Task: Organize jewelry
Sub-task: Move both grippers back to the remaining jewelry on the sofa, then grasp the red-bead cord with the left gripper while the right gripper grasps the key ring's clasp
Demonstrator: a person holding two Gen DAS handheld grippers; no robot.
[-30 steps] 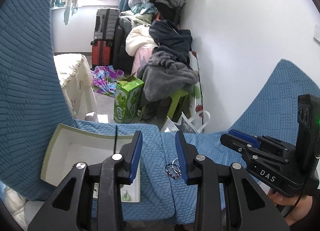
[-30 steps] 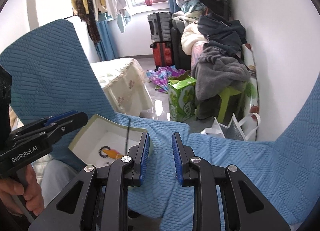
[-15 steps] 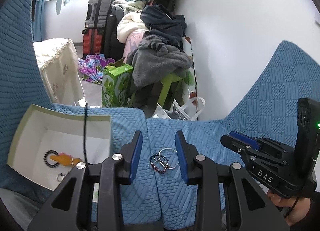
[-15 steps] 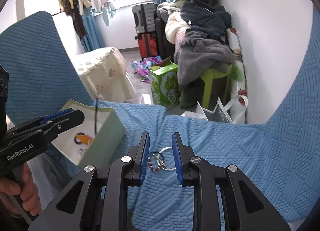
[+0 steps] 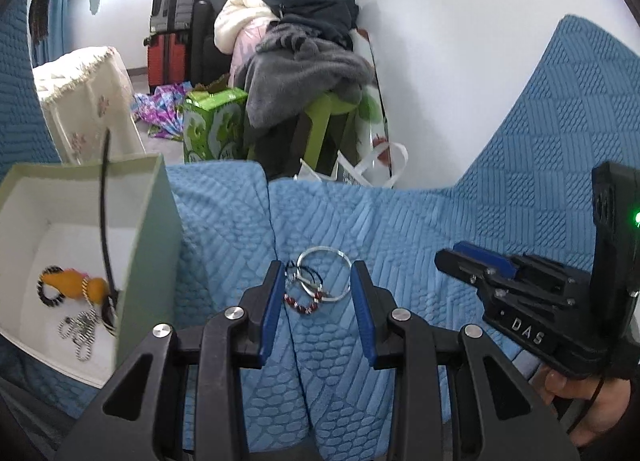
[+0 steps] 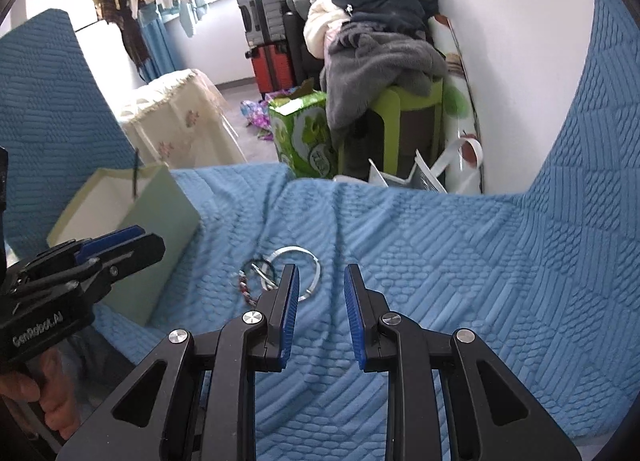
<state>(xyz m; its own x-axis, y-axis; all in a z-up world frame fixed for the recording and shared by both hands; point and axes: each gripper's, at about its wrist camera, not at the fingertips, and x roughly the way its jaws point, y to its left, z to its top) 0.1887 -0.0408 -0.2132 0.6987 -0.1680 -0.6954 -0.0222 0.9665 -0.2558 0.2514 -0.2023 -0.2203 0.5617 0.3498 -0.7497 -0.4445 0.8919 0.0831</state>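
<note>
A red-beaded bracelet (image 5: 301,304) and silver ring (image 5: 325,275) lie on blue textured fabric (image 5: 400,229).

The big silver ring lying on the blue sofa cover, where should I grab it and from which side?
Grip the silver ring on its far right arc, coming down from above with one finger inside the hoop and one outside. It lies flat on the blue cover, so only its thin rim offers a hold. Its left side overlaps the beaded bracelet and dark loops, so pinching there would likely snag them.
</note>
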